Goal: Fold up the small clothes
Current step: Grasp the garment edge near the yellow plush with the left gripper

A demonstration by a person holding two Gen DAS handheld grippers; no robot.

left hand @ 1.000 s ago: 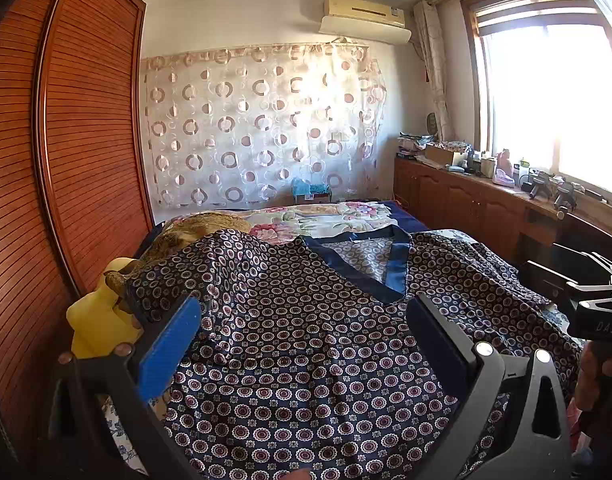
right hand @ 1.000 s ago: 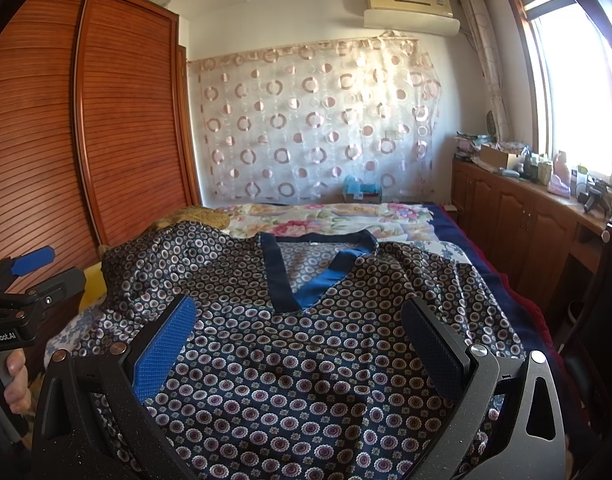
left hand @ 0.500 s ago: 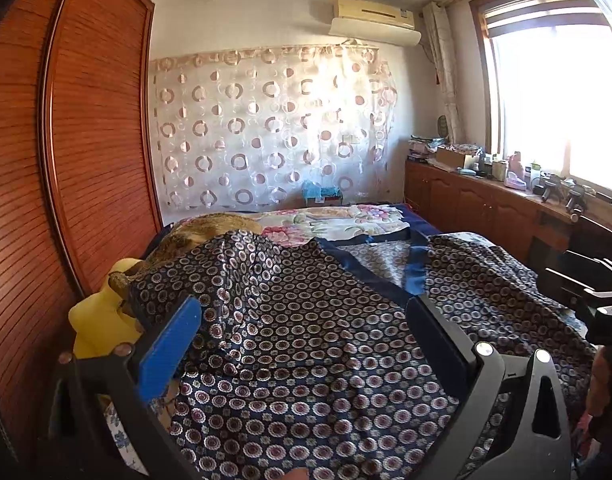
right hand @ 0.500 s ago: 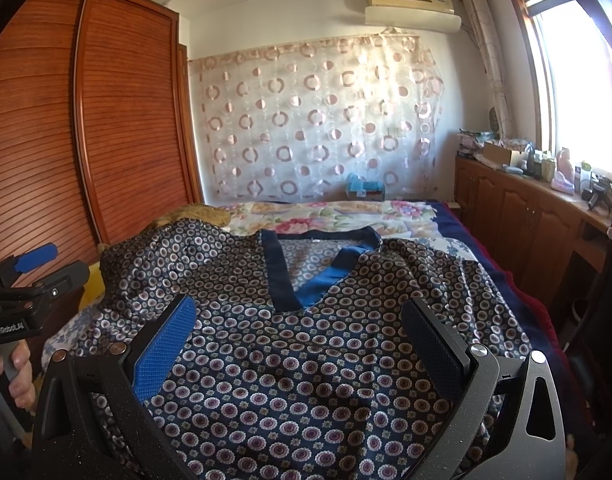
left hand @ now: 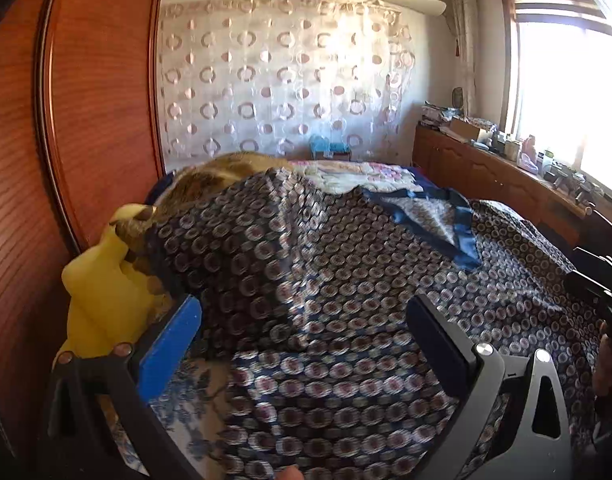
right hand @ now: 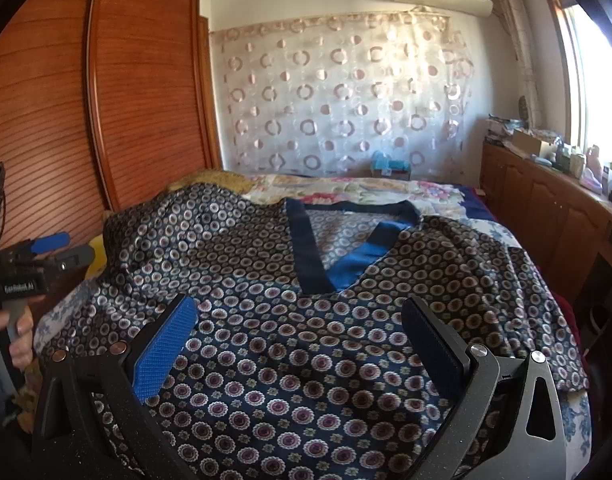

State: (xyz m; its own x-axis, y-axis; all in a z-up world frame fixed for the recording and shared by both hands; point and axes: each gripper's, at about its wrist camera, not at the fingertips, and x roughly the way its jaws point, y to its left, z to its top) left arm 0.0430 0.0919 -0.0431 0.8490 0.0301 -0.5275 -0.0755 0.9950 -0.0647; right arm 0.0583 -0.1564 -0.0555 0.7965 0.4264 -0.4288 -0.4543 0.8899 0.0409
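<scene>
Fingers wide apart on both tools, nothing pinched in either one: your left gripper (left hand: 303, 320) hangs over the garment's left flank, your right gripper (right hand: 299, 320) sits square over its middle. That patterned top (right hand: 346, 320) lies spread front-up across the bed (right hand: 442, 190), blue V-neck (right hand: 330, 240) pointing away from you toward the circle-print curtain (right hand: 346, 92), hem nearest your tools, so its long axis runs straight ahead from both pairs of jaws. Off to the left, the sleeve (left hand: 225, 240) humps up over a yellow plush toy (left hand: 105, 292) against the wooden wardrobe (left hand: 85, 100), and that bunched edge is plainly closer to your left tool (the left view is blurred, so the exact hem line down there is hard to read). Right sleeve (right hand: 506, 272) drapes toward the bed's far side, nearer your right tool. My read: folding hasn't begun, and each side panel wants its own nearer gripper, brought inward across that neck-to-hem line.
</scene>
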